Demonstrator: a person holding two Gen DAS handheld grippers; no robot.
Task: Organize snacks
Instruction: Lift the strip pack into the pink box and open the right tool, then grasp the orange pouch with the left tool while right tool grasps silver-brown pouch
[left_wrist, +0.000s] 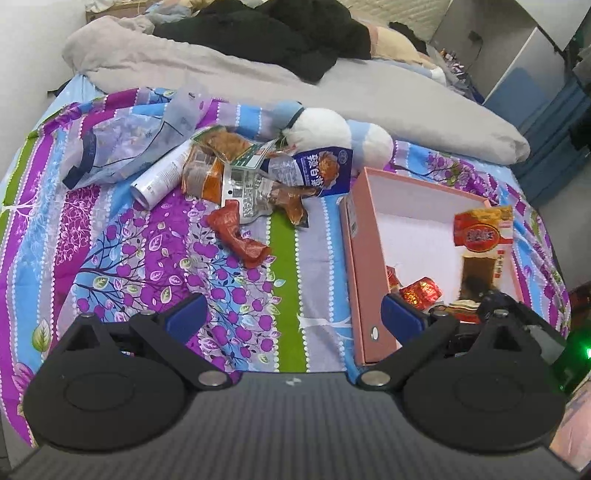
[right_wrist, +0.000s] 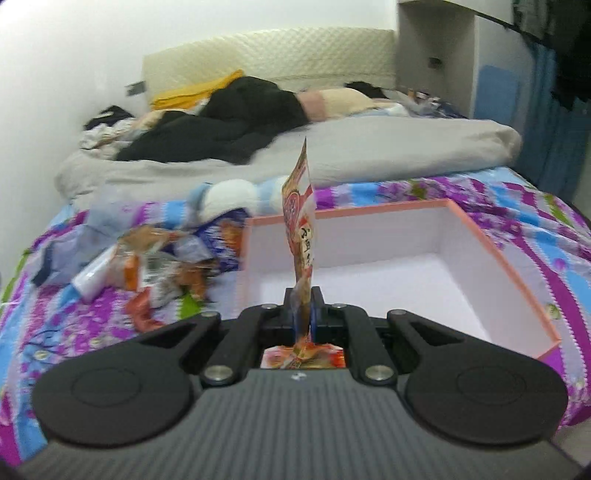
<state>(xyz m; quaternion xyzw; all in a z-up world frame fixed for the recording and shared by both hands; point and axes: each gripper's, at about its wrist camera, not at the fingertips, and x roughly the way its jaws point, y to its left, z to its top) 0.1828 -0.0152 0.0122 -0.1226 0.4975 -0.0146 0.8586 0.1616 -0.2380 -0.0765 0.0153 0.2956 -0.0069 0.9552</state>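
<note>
My right gripper (right_wrist: 303, 295) is clamped on a red-and-orange snack packet (right_wrist: 301, 221), edge-on above the pink box (right_wrist: 509, 266); its printing is Chinese, too blurred to read. My left gripper (left_wrist: 293, 314) stands wide apart with nothing between the pads, over the floral bedsheet (left_wrist: 147, 251). At eleven o'clock from it lies the snack pile: a blue pouch (left_wrist: 317, 170) with white Chinese characters, a white tube (left_wrist: 162, 173), and a crumpled red wrapper (left_wrist: 240, 236). Red foil snacks (left_wrist: 421, 290) lie in the box.
</note>
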